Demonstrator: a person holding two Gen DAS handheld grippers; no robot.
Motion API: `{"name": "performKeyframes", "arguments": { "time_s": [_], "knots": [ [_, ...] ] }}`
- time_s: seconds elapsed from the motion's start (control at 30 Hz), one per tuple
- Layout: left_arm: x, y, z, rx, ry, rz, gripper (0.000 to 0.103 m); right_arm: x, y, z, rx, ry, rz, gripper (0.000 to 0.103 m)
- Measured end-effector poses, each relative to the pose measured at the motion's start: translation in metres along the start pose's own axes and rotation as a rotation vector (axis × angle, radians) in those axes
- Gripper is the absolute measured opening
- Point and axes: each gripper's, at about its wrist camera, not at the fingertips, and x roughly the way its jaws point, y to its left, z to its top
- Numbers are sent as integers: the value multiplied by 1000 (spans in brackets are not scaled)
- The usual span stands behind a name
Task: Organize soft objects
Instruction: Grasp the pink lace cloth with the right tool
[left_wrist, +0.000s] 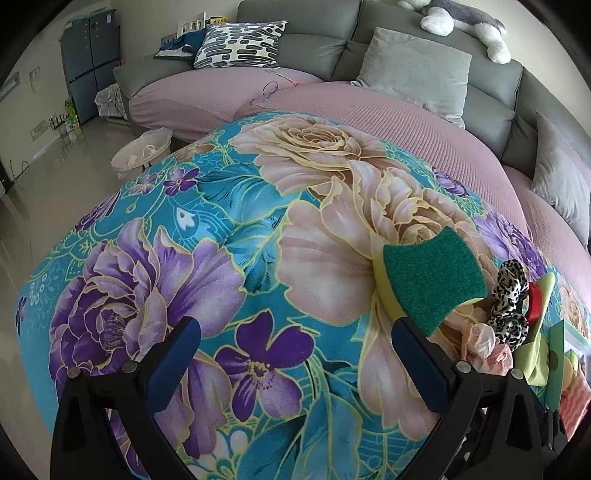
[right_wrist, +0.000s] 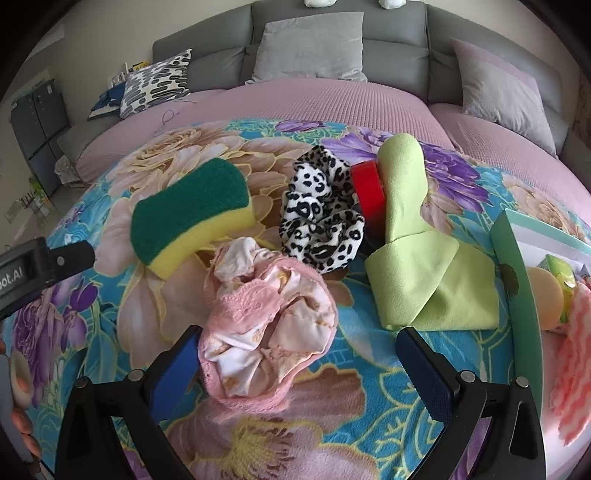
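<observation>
Left gripper (left_wrist: 295, 365) spread wide over the floral blanket (left_wrist: 229, 236), right gripper (right_wrist: 299, 373) wide around the pink cloth (right_wrist: 269, 325), sponge (right_wrist: 192, 218) beyond.

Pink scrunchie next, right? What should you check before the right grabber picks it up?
1. Right gripper open: ok, its jaws stand wide apart.
2. Pink scrunchie between the fingers: ok, its near edge lies between them, by the left finger.
3. Nothing lying on top of it: ok, the sponge and leopard scrunchie lie behind it.
4. Green cloth clear of the grab: ok, it lies off to the right.
5. Box has room: cannot tell, only its edge shows.
6. Left gripper out of the way: ok, open over bare blanket.
</observation>
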Motion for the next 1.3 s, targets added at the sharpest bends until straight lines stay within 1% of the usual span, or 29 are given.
{"name": "performKeyframes", "arguments": {
  "time_s": [0.1, 0.17, 0.2, 0.33, 0.43, 0.67, 0.7, 0.83, 1.03, 1.3],
  "knots": [
    [3, 0, 0, 9, 8, -2, 103, -2, -2, 1, 3, -8, 9, 93],
    [4, -1, -1, 13, 9, -8, 103, -3, 1, 1, -10, -9, 26, 84],
    [4, -1, -1, 14, 10, -10, 103, -3, 3, 1, -19, -8, 30, 82],
    [8, -4, -2, 18, 22, -9, 103, -3, 12, -1, -60, -18, 30, 65],
    [10, -10, -3, 37, 30, -14, 103, -3, 12, -1, -59, -20, 29, 62],
    [9, -20, -5, 59, 29, -11, 103, -4, 5, -1, -33, -29, 55, 46],
    [10, -20, -5, 61, 28, -7, 103, -4, 5, -1, -32, -31, 60, 45],
    [11, -23, -5, 69, 32, 2, 103, -7, 2, -1, -23, -31, 90, 35],
    [12, -28, -5, 86, 30, 2, 103, -9, 0, 0, -13, -30, 122, 28],
    [10, -31, -5, 97, 26, 2, 103, -18, -4, 1, -7, -42, 147, 23]
  ]
}}
